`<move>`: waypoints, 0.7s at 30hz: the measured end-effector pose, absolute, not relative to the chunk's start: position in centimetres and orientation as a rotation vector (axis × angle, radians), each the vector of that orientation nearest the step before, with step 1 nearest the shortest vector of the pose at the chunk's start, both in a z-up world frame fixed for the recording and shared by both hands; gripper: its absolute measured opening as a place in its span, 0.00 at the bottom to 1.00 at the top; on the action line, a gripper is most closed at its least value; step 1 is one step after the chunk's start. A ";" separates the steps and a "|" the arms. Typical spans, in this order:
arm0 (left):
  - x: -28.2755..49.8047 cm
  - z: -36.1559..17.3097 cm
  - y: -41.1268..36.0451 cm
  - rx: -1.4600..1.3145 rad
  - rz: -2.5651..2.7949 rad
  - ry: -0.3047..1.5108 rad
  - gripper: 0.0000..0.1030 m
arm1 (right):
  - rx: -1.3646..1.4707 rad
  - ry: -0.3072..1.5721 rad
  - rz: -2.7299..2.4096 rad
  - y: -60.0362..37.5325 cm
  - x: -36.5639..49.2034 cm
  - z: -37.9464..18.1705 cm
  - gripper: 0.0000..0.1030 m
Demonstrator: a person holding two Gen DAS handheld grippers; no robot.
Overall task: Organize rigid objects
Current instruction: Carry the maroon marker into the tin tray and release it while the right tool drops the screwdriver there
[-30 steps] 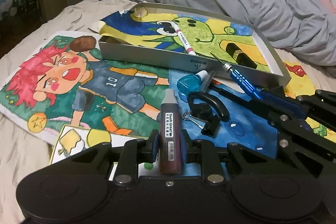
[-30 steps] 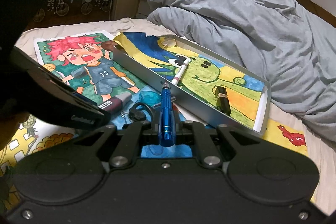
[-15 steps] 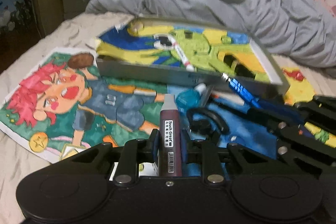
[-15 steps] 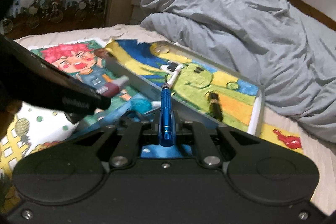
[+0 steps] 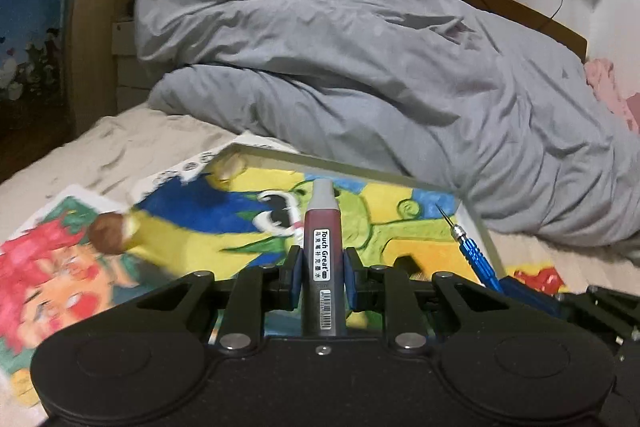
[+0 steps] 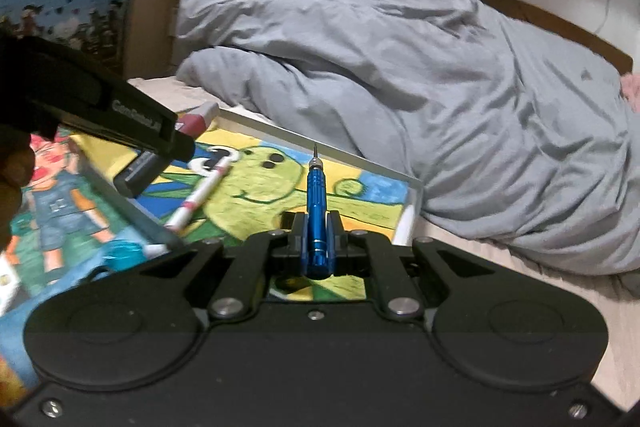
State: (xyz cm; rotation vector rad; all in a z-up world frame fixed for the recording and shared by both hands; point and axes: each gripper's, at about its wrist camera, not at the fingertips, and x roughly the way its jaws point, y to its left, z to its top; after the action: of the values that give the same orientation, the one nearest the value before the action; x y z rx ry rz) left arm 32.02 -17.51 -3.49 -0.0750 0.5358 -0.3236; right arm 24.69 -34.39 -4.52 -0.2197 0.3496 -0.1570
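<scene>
Left gripper (image 5: pixel 322 269) and right gripper (image 6: pixel 317 231) both hang raised, jaws clamped, side by side.

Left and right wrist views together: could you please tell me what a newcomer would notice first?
Each gripper is shut on something: the left gripper holds an upright dark-red marker-ink refill bottle, the right gripper a blue metal precision screwdriver. Both hang over a shallow grey tray lined with a bright green cartoon drawing. Behind it lies a rumpled grey duvet.
</scene>
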 end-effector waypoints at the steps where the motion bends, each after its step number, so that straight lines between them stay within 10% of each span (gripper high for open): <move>1: 32.8 -3.8 -18.1 -0.081 -0.330 0.541 0.21 | -0.212 0.355 -0.162 -34.9 25.2 -4.8 0.04; 21: 39.0 -9.8 -23.4 -0.089 -0.306 0.719 0.22 | -0.131 0.508 -0.166 -37.7 29.5 -8.2 0.04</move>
State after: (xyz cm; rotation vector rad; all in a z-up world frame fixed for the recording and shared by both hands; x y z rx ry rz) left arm 39.04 -23.45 -9.76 -0.0893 0.7191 -0.3056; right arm 29.52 -37.71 -8.23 -0.1311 0.5079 -0.1662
